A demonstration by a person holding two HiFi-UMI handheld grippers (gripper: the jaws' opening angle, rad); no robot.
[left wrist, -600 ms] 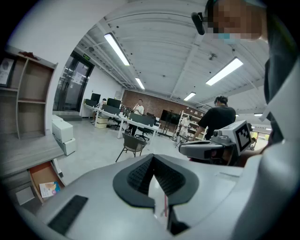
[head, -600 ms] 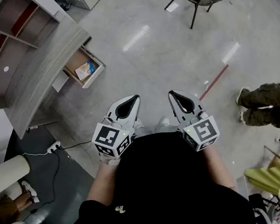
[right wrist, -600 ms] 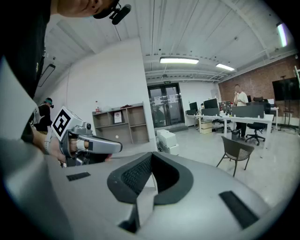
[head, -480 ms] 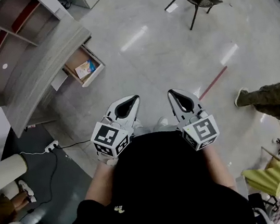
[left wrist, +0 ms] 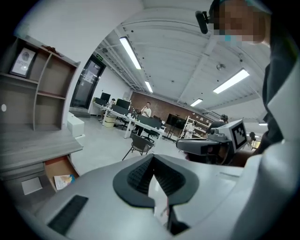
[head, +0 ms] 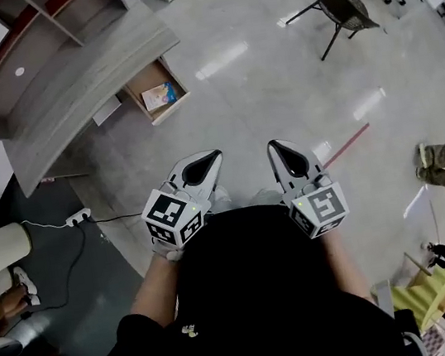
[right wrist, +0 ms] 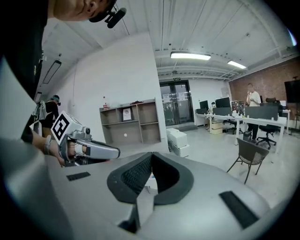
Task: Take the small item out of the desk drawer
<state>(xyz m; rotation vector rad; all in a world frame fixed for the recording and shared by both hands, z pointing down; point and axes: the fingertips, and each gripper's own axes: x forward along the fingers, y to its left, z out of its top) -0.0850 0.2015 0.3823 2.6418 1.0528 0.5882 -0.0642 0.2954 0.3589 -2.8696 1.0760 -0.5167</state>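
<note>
Head view: left tongs (head: 213,159) and right tongs (head: 275,149) are sitting shut and empty at chest. Item (head: 159,97) is lying in the open drawer (head: 174,107) at 11 o'clock, well apart. Risk: the flat item skidding away from the tongs, or the tongs clipping the drawer wall.

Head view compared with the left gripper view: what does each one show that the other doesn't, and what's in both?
Only the head view: the power strip and its cable, and the red floor line. Only the left gripper view: ceiling lights and the far desks. Both: the open drawer with a small item inside, the chair, and the right tool.
</note>
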